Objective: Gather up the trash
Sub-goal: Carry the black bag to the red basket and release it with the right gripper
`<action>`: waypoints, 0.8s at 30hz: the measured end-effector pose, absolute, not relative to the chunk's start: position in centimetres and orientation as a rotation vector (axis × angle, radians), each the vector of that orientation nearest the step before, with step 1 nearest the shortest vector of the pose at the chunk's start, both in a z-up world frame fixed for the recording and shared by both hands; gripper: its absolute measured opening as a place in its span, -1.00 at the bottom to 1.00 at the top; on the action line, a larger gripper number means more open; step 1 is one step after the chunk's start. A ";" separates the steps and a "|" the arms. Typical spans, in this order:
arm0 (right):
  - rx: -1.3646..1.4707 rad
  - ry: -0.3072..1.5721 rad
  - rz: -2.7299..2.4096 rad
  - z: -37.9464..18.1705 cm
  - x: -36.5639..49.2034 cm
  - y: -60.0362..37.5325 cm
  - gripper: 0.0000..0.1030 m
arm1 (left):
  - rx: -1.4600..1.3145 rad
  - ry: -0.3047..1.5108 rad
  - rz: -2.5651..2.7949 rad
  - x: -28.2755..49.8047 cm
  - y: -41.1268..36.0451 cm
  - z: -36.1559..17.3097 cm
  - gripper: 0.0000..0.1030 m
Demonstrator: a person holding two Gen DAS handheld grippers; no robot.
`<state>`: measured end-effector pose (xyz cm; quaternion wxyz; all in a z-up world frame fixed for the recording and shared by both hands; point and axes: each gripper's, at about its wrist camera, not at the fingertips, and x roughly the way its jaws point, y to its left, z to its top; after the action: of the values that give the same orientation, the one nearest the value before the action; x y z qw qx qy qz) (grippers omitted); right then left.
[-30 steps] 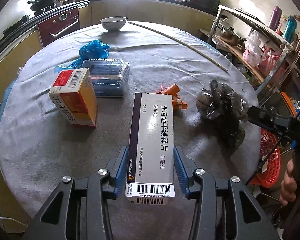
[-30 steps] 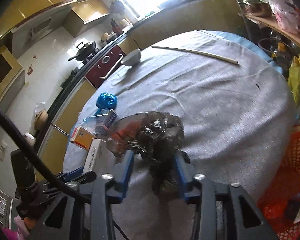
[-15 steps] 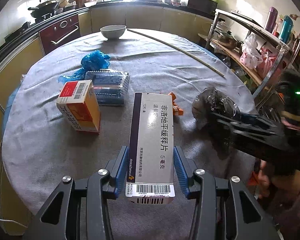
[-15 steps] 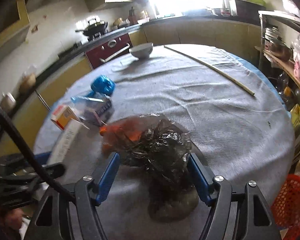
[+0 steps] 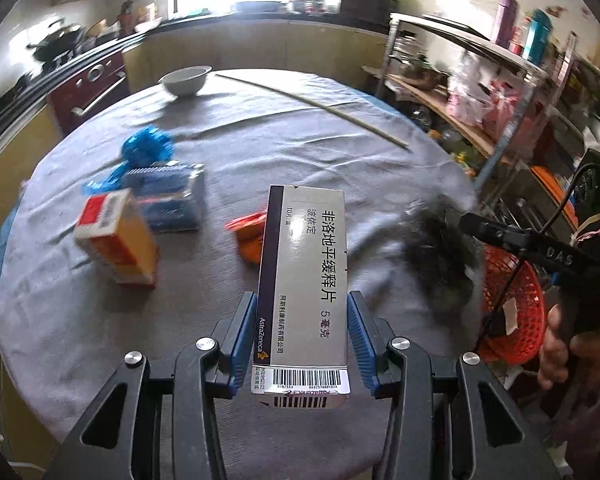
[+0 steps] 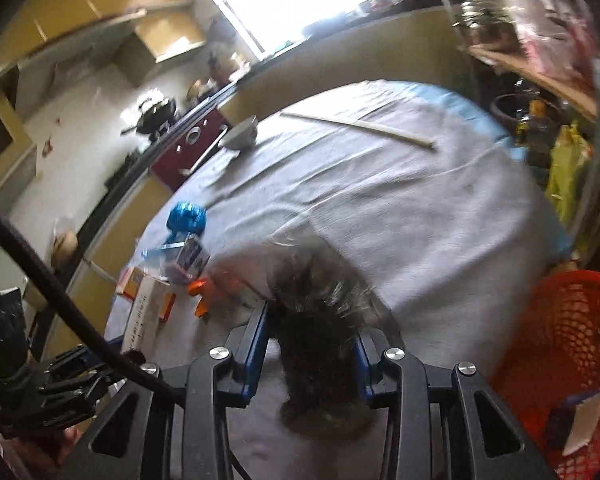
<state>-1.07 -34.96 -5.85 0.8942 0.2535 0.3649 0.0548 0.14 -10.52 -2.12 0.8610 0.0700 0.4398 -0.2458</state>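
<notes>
My left gripper (image 5: 302, 344) is shut on a long white medicine box (image 5: 304, 264) and holds it lifted over the grey round table (image 5: 300, 152). My right gripper (image 6: 312, 344) has its jaws closing on a crumpled black plastic bag (image 6: 316, 320), and its blue pads press the bag's sides near the table's right edge. In the left wrist view that bag (image 5: 440, 248) is blurred, with the right gripper's body behind it and a hand below. A red mesh basket (image 6: 572, 340) stands beside the table, just right of the bag.
An orange and red box (image 5: 116, 240), a blue packet (image 5: 168, 196), a blue plastic bag (image 5: 146, 146) and an orange wrapper (image 5: 250, 236) lie on the table. A white bowl (image 5: 185, 80) and a long stick (image 5: 312, 108) lie at the far side. Cluttered shelves (image 5: 480, 92) stand on the right.
The right gripper's jaws have narrowed onto the black bag, and it has carried the bag toward the table's right edge by the red basket. The left gripper has risen slightly with the white box.
</notes>
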 end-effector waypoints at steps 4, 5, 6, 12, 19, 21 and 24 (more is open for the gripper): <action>0.550 0.708 0.061 -5.3 -4.2 -37.7 -0.23 | 0.177 0.899 -0.563 -0.5 -12.4 -1.7 -0.09; 0.555 0.711 0.049 -5.3 -4.7 -38.3 -0.23 | 0.189 0.891 -0.564 -0.6 -13.0 -1.6 -0.09; 0.563 0.715 0.043 -5.4 -5.0 -38.7 -0.23 | 0.187 0.894 -0.564 -0.5 -13.2 -1.7 -0.09; 0.623 0.731 0.094 -4.8 -4.0 -38.2 0.32 | 0.162 0.918 -0.551 -0.3 -12.9 -2.0 -0.09; 0.498 0.825 0.100 -6.6 0.6 -33.7 0.39 | 0.137 0.920 -0.517 -0.2 -11.1 -1.9 -0.09; 0.446 0.850 0.079 -7.8 2.0 -32.7 0.32 | 0.131 0.923 -0.512 -0.1 -10.6 -1.9 -0.09; 0.410 0.882 0.042 -9.4 3.1 -31.8 -0.20 | 0.127 0.924 -0.504 0.0 -10.2 -1.9 -0.09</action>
<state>3.12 -31.80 -9.37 0.8837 0.1972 0.4240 0.0203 -0.04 -10.22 -1.95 0.8628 0.0604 0.4407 -0.2403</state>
